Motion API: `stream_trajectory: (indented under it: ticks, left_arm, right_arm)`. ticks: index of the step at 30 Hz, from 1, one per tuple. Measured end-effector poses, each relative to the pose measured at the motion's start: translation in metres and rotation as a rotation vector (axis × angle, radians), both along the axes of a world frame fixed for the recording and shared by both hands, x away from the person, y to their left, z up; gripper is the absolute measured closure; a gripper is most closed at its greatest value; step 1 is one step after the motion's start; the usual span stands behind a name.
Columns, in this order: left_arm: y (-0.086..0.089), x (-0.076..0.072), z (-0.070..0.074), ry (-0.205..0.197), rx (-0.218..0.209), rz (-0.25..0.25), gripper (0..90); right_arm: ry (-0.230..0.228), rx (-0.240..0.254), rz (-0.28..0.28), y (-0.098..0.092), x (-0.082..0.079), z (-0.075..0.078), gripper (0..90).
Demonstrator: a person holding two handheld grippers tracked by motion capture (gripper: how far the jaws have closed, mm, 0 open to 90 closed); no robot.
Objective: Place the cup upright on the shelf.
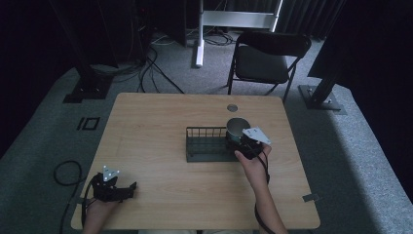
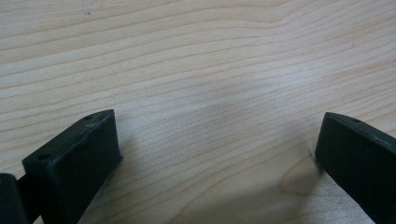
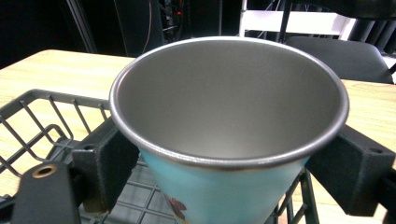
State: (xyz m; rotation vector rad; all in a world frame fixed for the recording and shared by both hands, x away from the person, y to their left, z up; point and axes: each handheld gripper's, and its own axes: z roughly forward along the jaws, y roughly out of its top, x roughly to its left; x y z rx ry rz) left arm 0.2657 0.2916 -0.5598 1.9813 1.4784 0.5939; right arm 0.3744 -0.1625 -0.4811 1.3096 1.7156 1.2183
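The room is dim, dark around the edges, with soft light from above falling on the table [image 1: 160,122]. The high view is grainy and slightly soft. Close up, the wood shows a pale sheen, and the cup [image 3: 229,126] sits sharp, its inside evenly lit, without glare.

I work in what looks like a lab or recording studio, not a home. My wooden worktop [image 1: 146,126] stands alone on grey carpet [image 1: 44,131], ringed by black curtains [image 1: 29,39]. Dark metal stands [image 1: 87,83] are bolted to base plates at both sides, loose cables [image 1: 151,68] snake across the floor, and a black folding chair [image 1: 265,61] waits behind.
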Motion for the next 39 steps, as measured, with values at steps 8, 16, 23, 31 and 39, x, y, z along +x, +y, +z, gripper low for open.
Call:
stream_trajectory:
  ticks: [8,16,23,31,39]
  left_arm:
    - [0.0,0.0,0.0,0.0,0.0,0.0,0.5]
    - [0.0,0.0,0.0,0.0,0.0,0.0,0.5]
    - [0.0,0.0,0.0,0.0,0.0,0.0,0.5]
    - [0.0,0.0,0.0,0.0,0.001,0.0,0.5]
    - [0.0,0.0,0.0,0.0,0.001,-0.001,0.5]
  right_arm:
    - [0.006,-0.008,0.036,-0.005,-0.009,0.003,10.6]
    - [0.007,-0.016,0.051,-0.019,-0.02,0.005,10.6]
    - [0.007,-0.008,0.049,-0.035,-0.03,0.0,10.6]
    - [0.01,-0.015,0.026,-0.055,-0.042,-0.005,10.6]
    - [0.037,-0.042,0.001,-0.073,-0.049,-0.019,10.6]
